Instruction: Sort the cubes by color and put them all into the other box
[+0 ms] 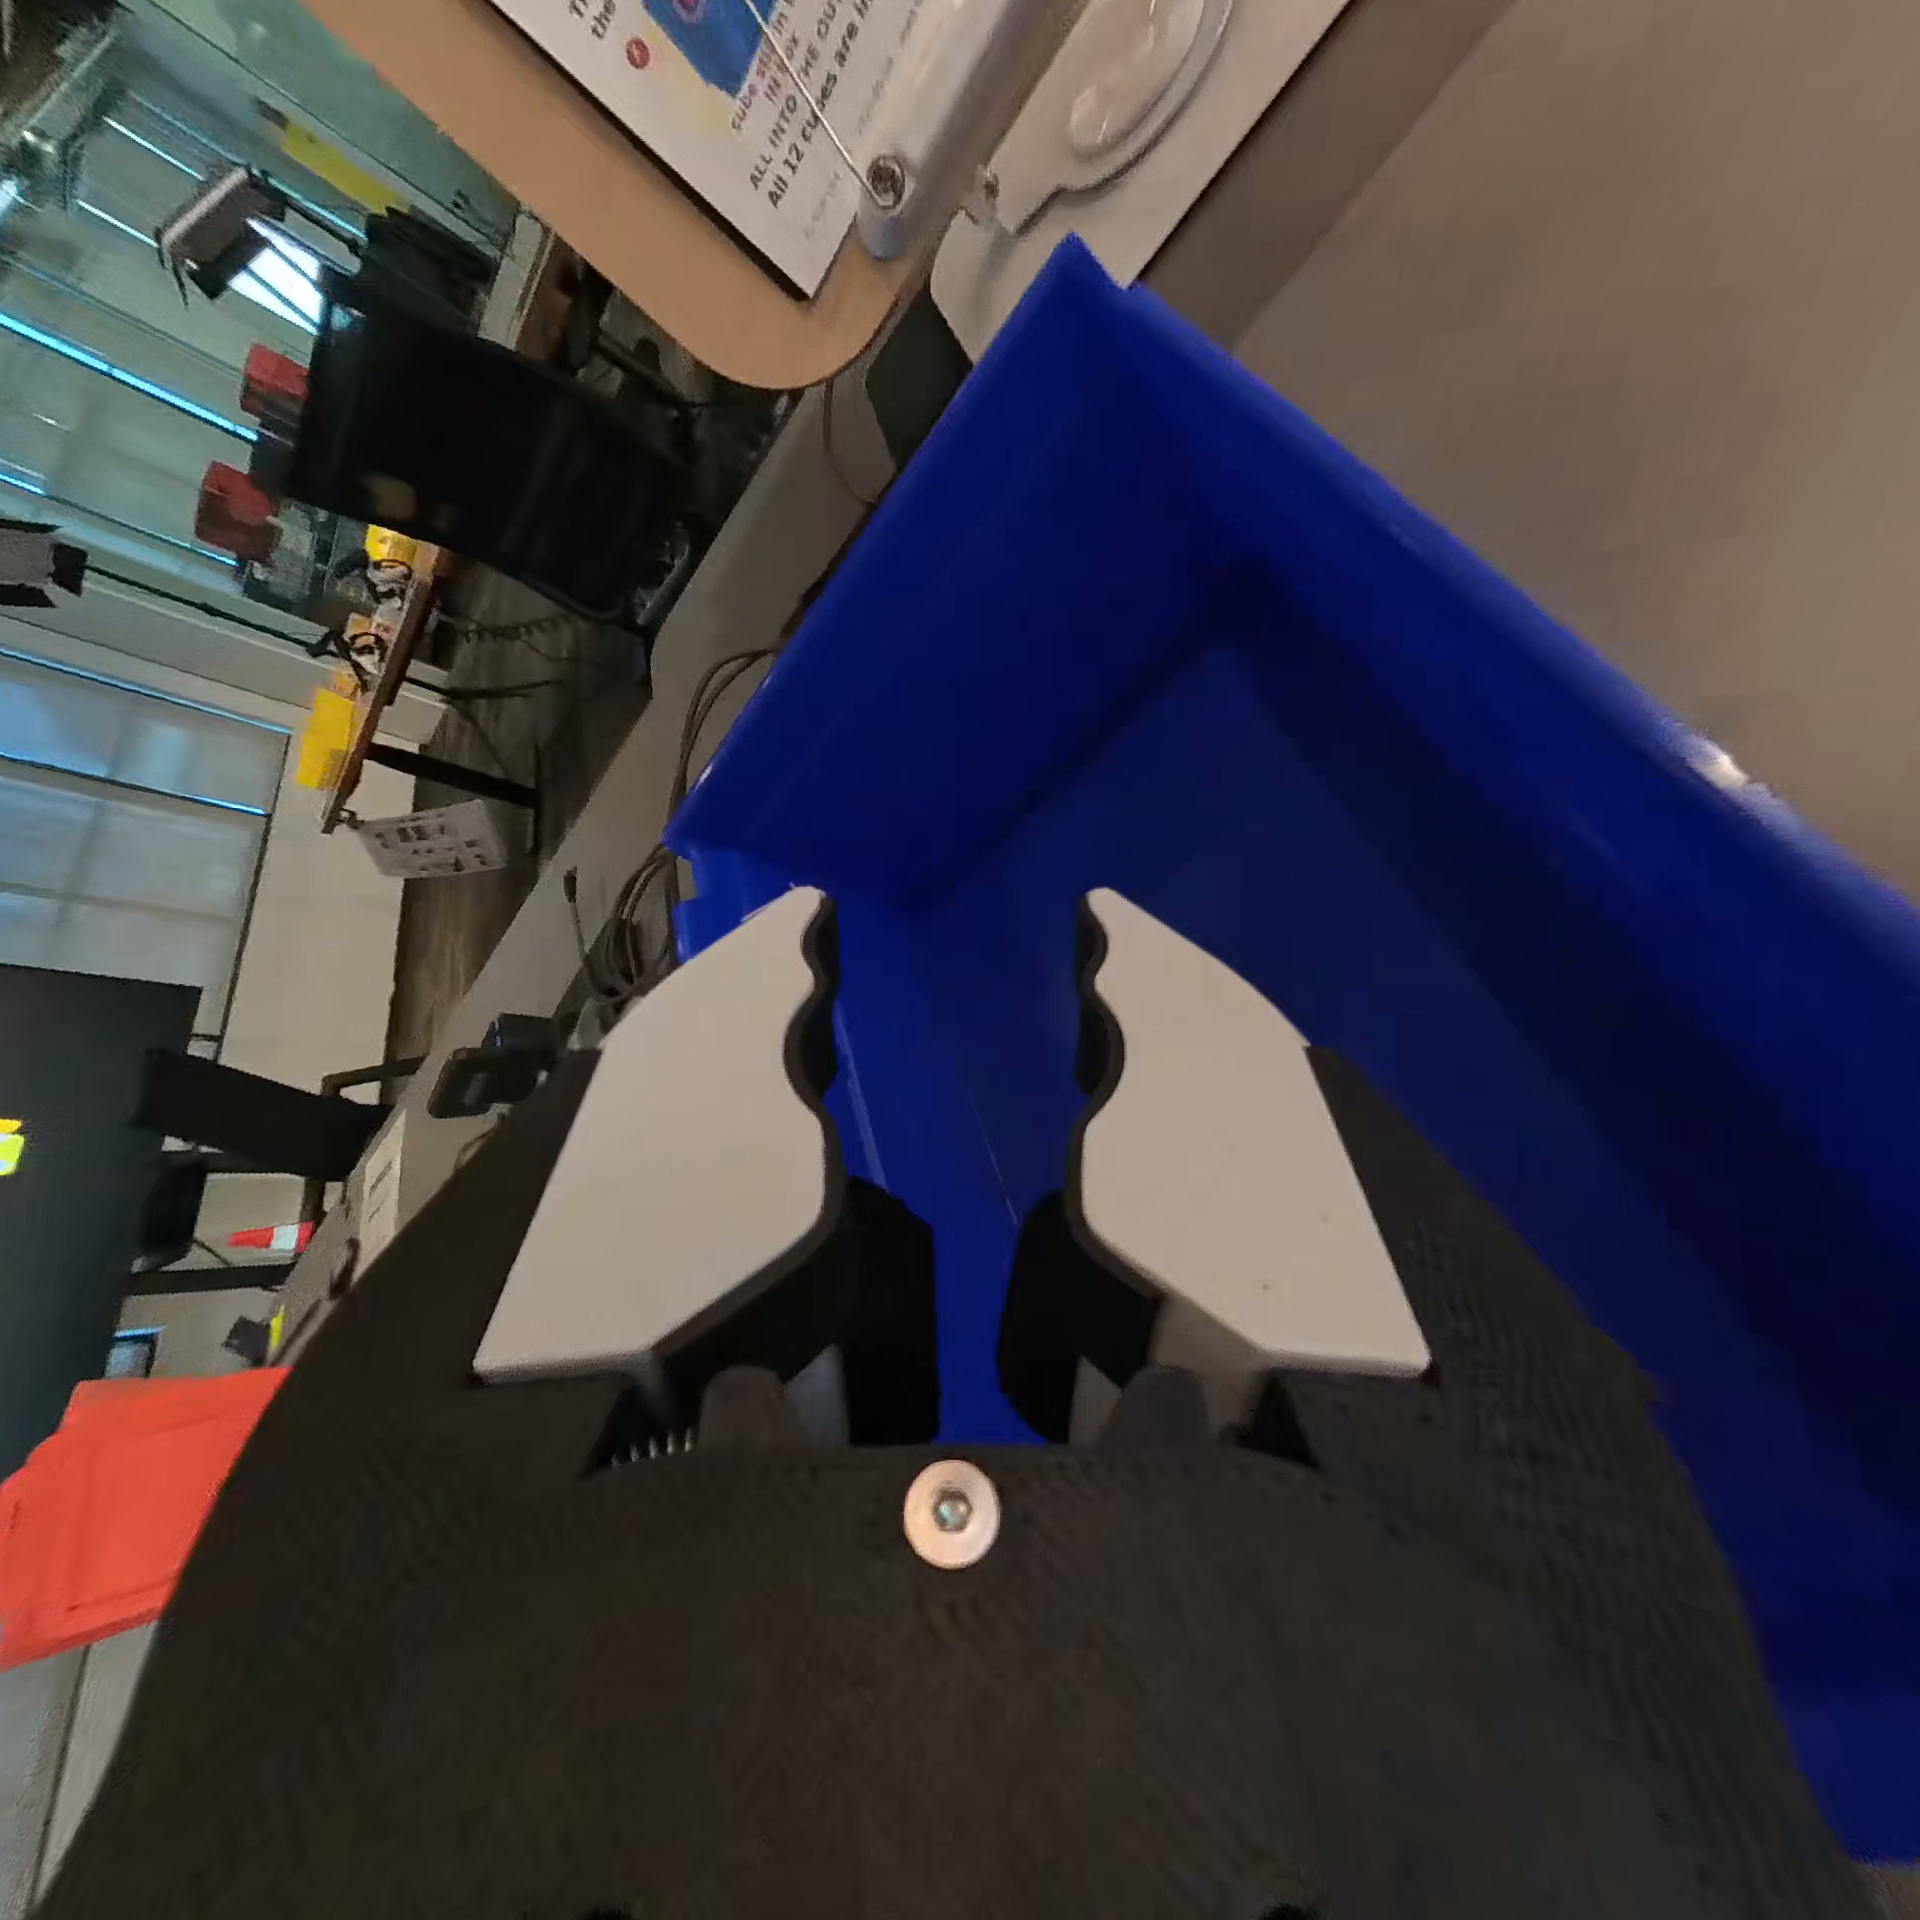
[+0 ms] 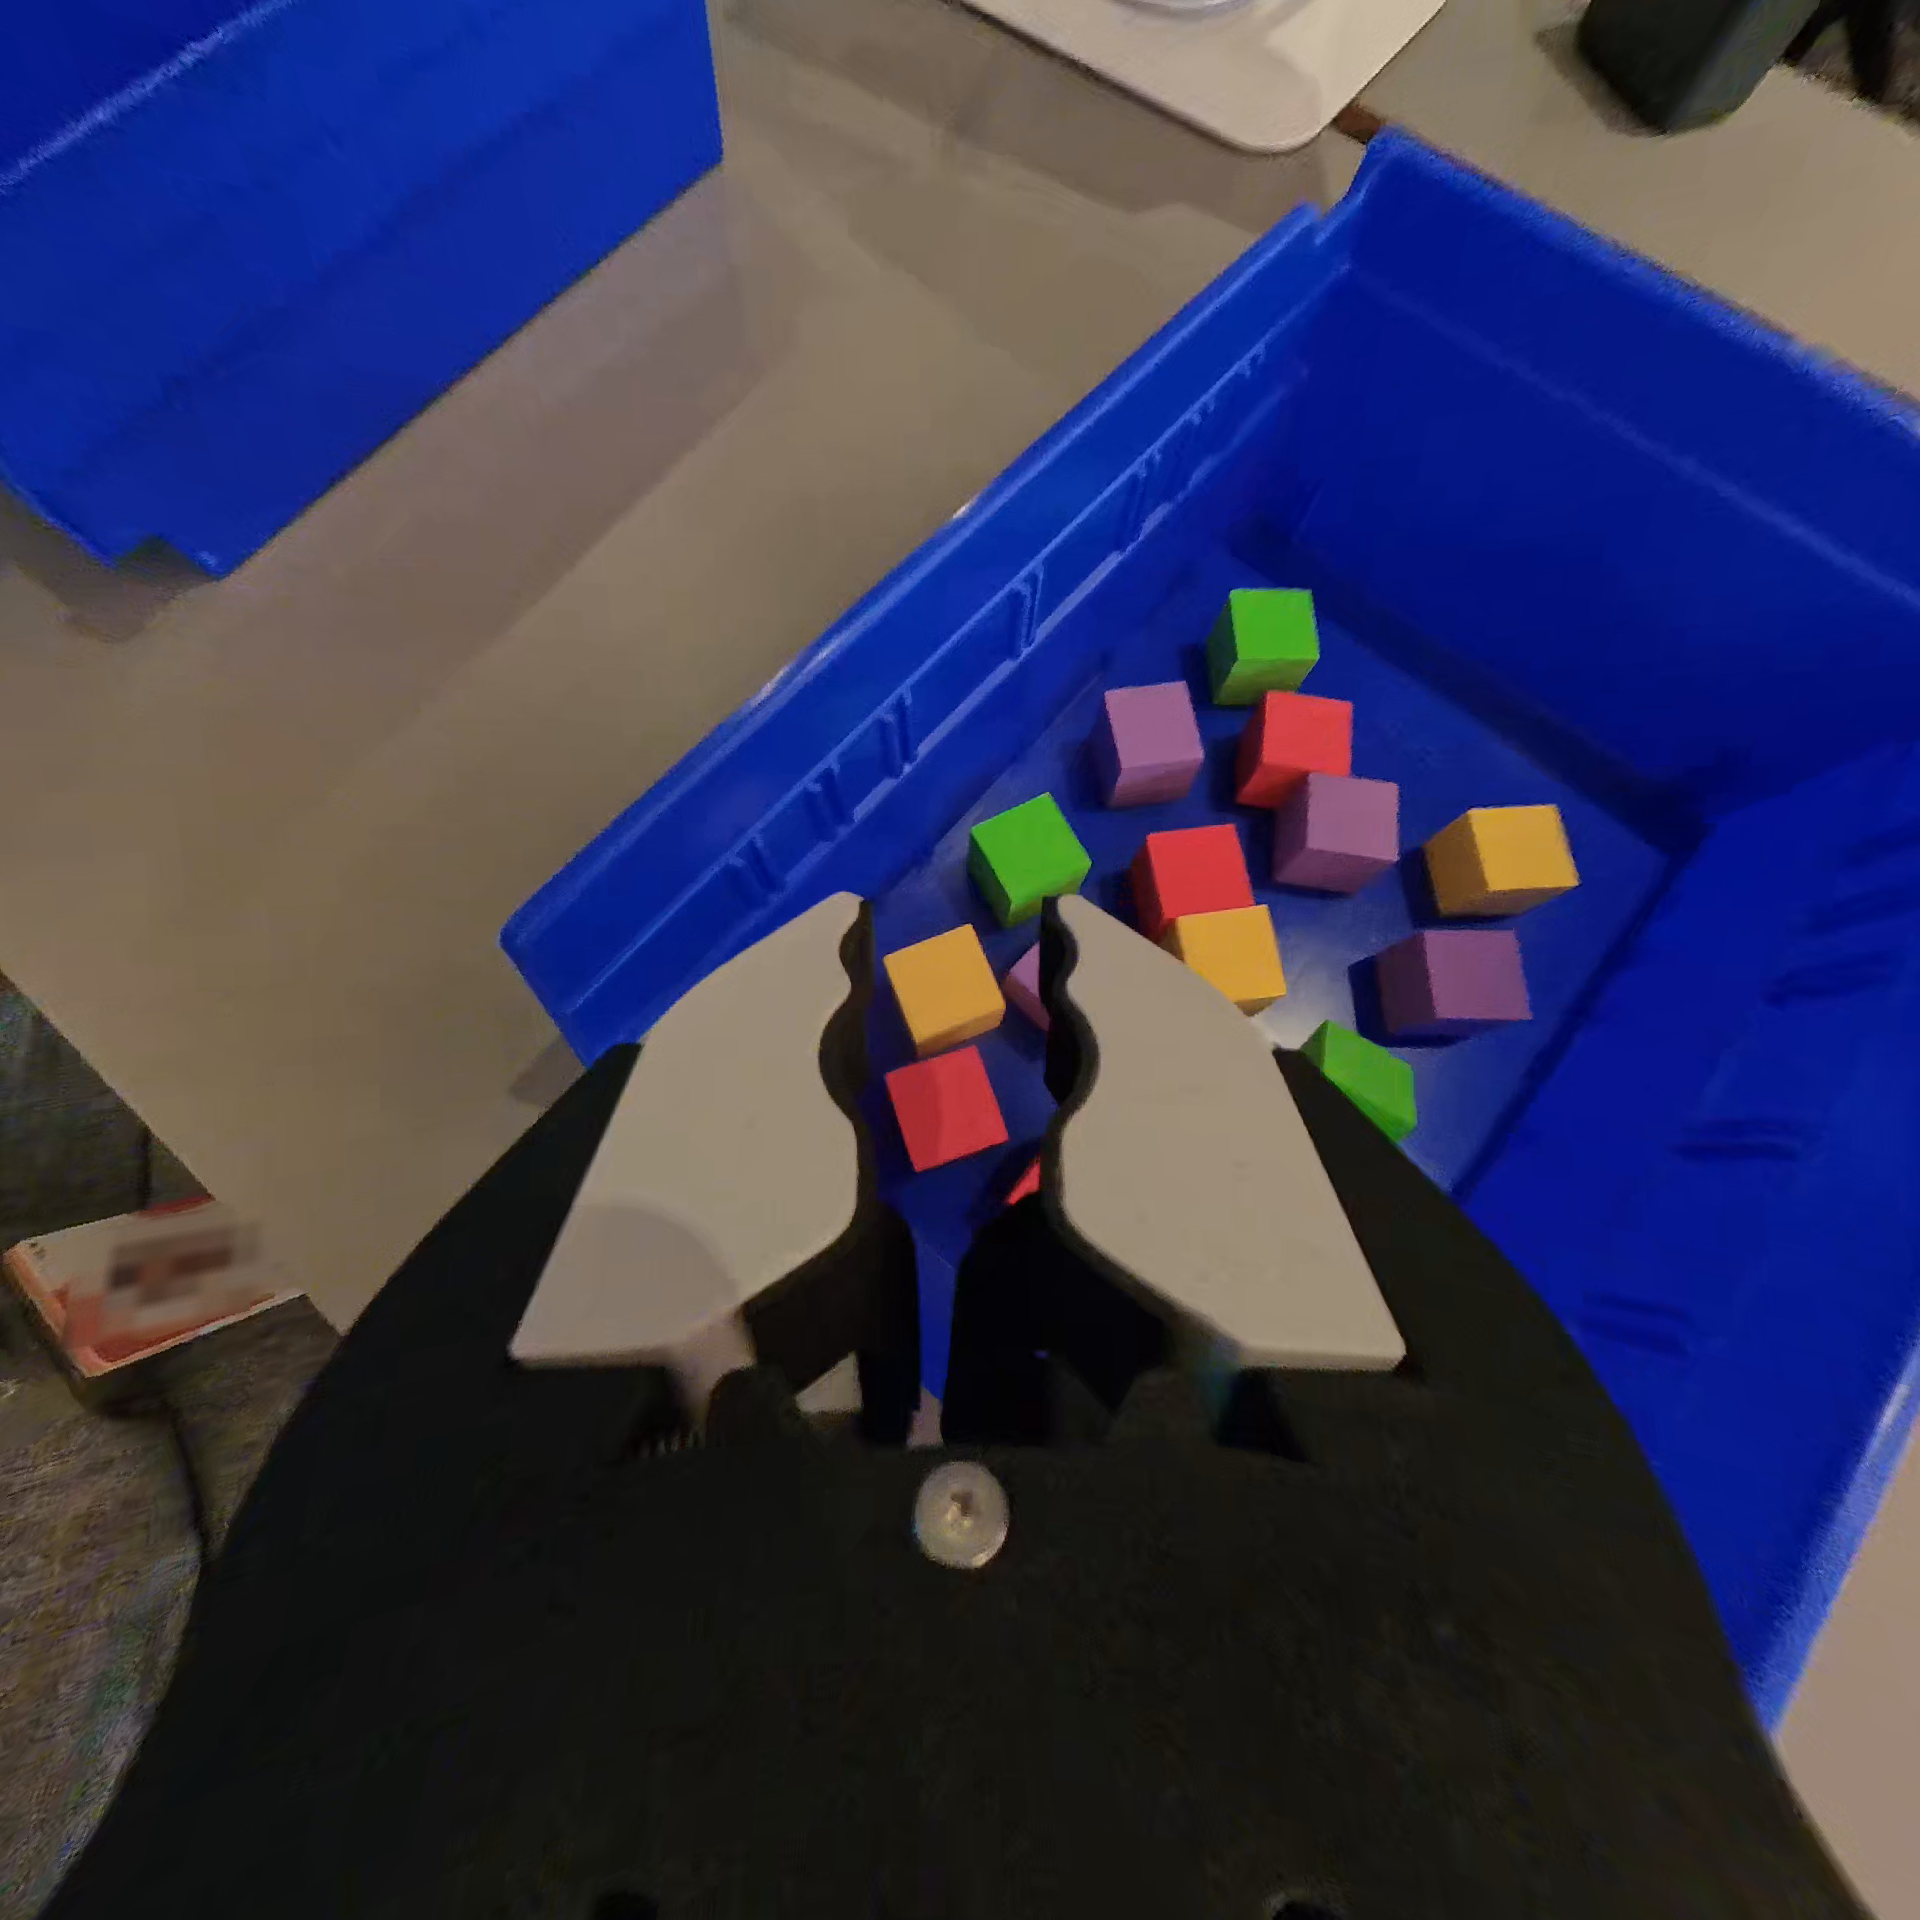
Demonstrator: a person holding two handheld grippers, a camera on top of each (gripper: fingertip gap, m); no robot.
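Observation:
My left gripper [image 1: 956, 925] straddles the wall of a blue plastic bin [image 1: 1039, 623], with blue plastic filling the gap between its grey fingers; it looks shut on that wall. The view is rolled sideways, so the bin appears tipped. My right gripper [image 2: 954, 914] is open and empty. It hovers over the near-left corner of a second blue bin [image 2: 935, 675] that holds several coloured cubes. An orange cube [image 2: 943, 987] and a red cube [image 2: 943, 1107] show between its fingers, and a green cube [image 2: 1027, 857] lies just past the tips.
Another blue bin [image 2: 312, 260] sits at the upper left on the grey table [image 2: 416, 727]. A white pad [image 2: 1226, 62] lies at the far edge. A red-and-white box [image 2: 145, 1278] lies below the table's left edge. A board with a printed sheet [image 1: 727, 125] shows beyond the bin.

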